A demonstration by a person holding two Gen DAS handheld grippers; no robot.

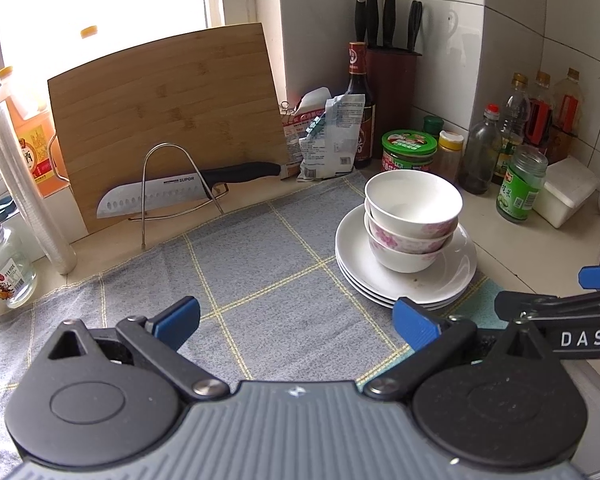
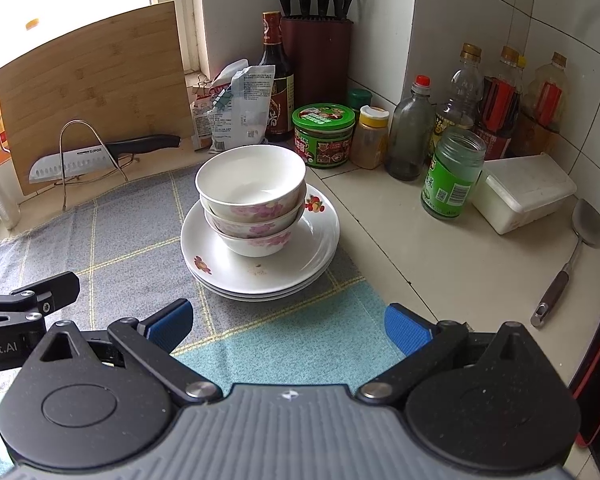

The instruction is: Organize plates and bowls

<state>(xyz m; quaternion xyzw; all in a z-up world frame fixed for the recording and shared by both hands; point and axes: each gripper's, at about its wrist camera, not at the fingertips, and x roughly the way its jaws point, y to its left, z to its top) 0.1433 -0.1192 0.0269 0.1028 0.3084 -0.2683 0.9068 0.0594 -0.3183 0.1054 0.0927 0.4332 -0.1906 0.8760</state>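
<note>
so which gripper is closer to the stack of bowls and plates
Right, slightly. The right gripper sits open almost straight in front of the stack; the left gripper is open too, off to the stack's left.

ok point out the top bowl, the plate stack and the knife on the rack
top bowl (image 2: 236, 196), right wrist view, outer wall below its rim
plate stack (image 2: 296, 264), right wrist view, bare front of the top plate
knife (image 1: 140, 202), left wrist view, middle of the blade
</note>
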